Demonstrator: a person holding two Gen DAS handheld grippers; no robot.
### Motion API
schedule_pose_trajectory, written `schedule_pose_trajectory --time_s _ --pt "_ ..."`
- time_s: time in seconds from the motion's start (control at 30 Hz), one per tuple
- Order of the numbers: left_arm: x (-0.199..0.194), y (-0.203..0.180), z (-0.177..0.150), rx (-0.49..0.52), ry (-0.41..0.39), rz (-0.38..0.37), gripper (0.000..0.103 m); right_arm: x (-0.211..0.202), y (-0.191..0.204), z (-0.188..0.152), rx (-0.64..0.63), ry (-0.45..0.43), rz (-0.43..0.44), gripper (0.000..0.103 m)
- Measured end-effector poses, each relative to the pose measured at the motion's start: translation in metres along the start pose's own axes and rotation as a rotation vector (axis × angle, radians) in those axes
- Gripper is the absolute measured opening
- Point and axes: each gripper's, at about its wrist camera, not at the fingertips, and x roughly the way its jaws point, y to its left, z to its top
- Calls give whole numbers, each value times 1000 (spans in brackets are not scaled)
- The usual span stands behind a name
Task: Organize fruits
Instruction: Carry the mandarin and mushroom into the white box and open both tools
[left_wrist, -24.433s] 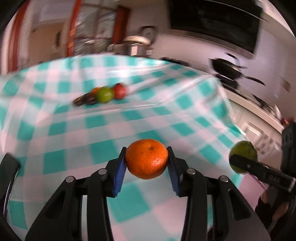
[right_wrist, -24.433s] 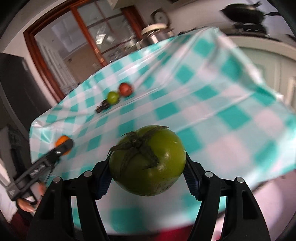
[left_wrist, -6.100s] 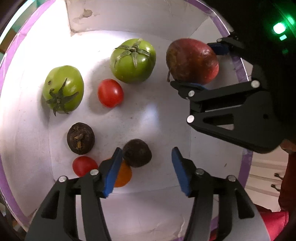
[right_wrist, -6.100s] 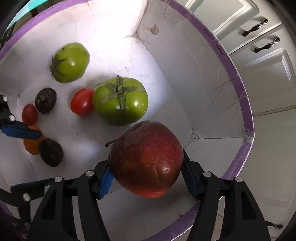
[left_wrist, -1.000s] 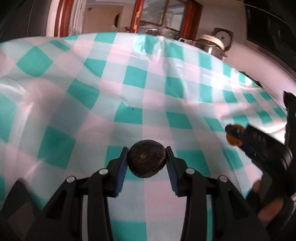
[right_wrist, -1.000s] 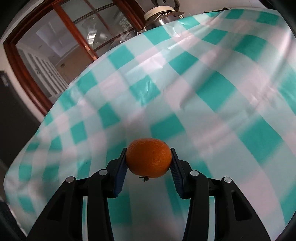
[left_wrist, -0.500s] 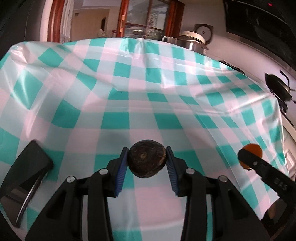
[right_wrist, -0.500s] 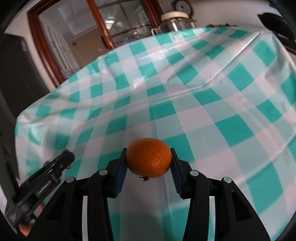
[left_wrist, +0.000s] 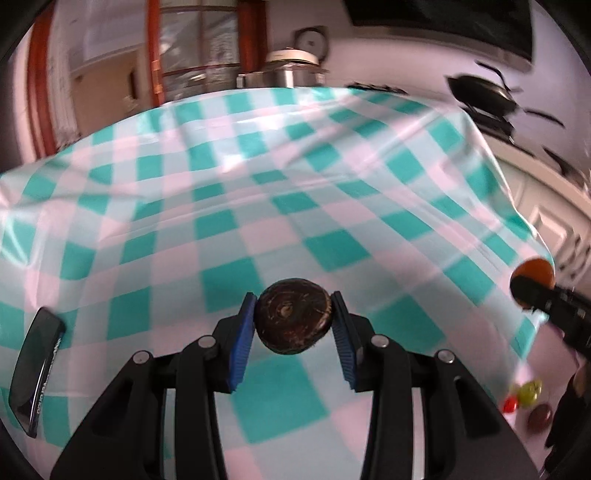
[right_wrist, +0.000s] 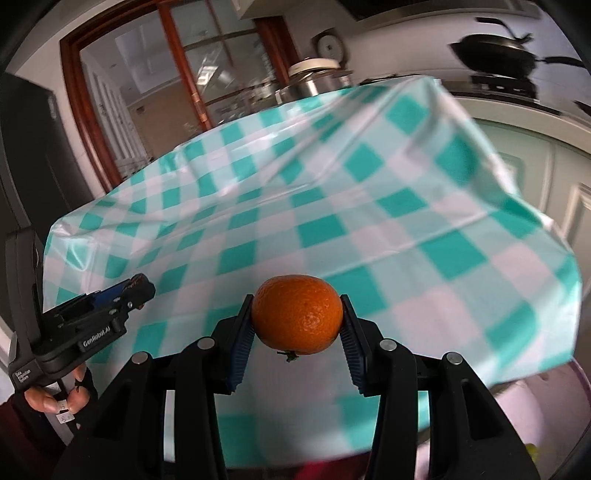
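Note:
My left gripper (left_wrist: 293, 321) is shut on a dark brown round fruit (left_wrist: 293, 320) and holds it above the checked tablecloth (left_wrist: 258, 206). My right gripper (right_wrist: 297, 321) is shut on an orange mandarin (right_wrist: 297, 318) above the cloth's near right part. The mandarin also shows at the right edge of the left wrist view (left_wrist: 534, 272), held in the right gripper. The left gripper's side shows at the left of the right wrist view (right_wrist: 110, 302); its fruit is hidden there. Small fruits (left_wrist: 528, 400), red, green and dark, lie low at the right in the left wrist view.
A black phone (left_wrist: 35, 371) lies on the cloth at the near left. A steel pot (right_wrist: 314, 79) stands behind the table. A black pan (right_wrist: 495, 50) sits on the stove at the far right. White cabinet doors (right_wrist: 576, 206) lie to the right.
Both grippers have pulled back and swung right with their fruits still held. The table's right edge and the fruits below it have come into view.

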Motion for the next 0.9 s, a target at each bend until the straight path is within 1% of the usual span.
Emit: schedule_pose_trajectory --time_s 0.23,0.33,0.47,0.57,0.67,0.77,0.87,0.9 --pt "-6 -62 -5 142 22 -70 40 -45 -66 -24 80 -49 -95 44" --pt "-8 -90 -8 207 29 -106 41 -59 -91 -36 118 -55 -142 44" --pt "-11 -132 -16 298 52 -166 40 -77 -133 -59 204 -54 -205 44" --pt "-13 -159 -21 357 73 -220 40 -82 -156 -74 240 -38 -263 44" --pt "-17 -193 -30 438 84 -274 40 -85 -175 -87 276 -18 -312 44" --pt "-21 -220 -43 513 90 -305 40 -84 -190 -98 311 -4 -339 44" --pt "-20 -242 -55 574 122 -341 40 -82 -200 -106 318 16 -369 44" --pt "-17 -251 -61 593 144 -362 40 -78 -204 -109 316 39 -388 44"
